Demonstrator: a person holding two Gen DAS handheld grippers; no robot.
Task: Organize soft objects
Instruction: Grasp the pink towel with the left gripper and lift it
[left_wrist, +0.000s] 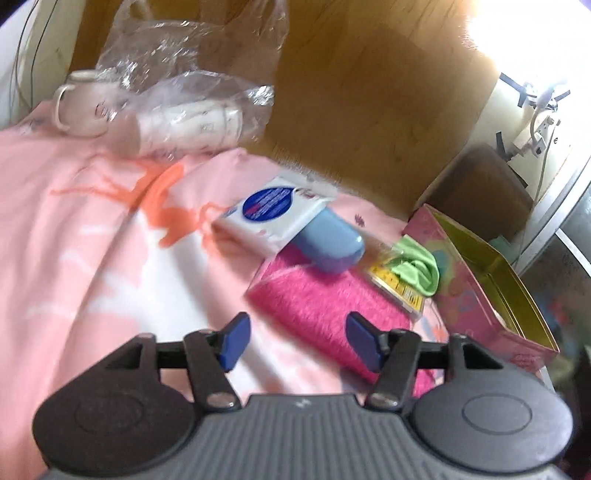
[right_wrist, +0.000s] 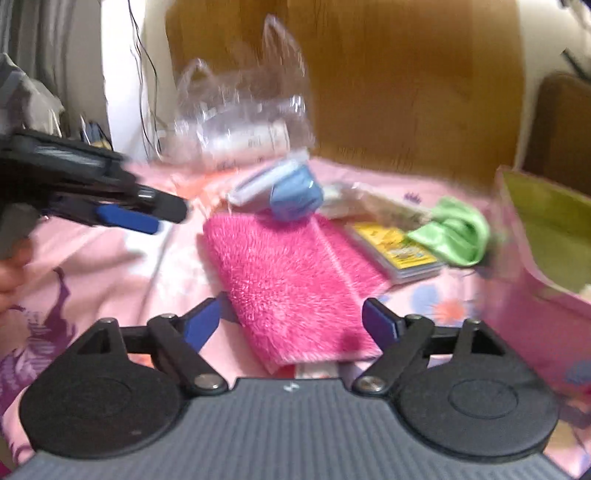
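Observation:
A fluffy pink cloth (left_wrist: 325, 306) (right_wrist: 291, 284) lies folded on the pink bedsheet (left_wrist: 92, 240). A blue case (left_wrist: 328, 243) (right_wrist: 295, 195) rests on its far end, with a white wipes pack (left_wrist: 269, 210) beside it. A green cloth (left_wrist: 417, 269) (right_wrist: 454, 236) lies over a yellow packet (right_wrist: 399, 251). My left gripper (left_wrist: 299, 339) is open and empty, just short of the pink cloth; it also shows in the right wrist view (right_wrist: 147, 218). My right gripper (right_wrist: 291, 325) is open, its jaws on either side of the pink cloth's near end.
An open pink box with a gold inside (left_wrist: 491, 280) (right_wrist: 546, 236) stands at the right. A clear plastic bag (left_wrist: 192, 92) (right_wrist: 240, 122) holding white items and a white mug (left_wrist: 81, 107) sit at the far side by the wooden headboard (left_wrist: 369, 110).

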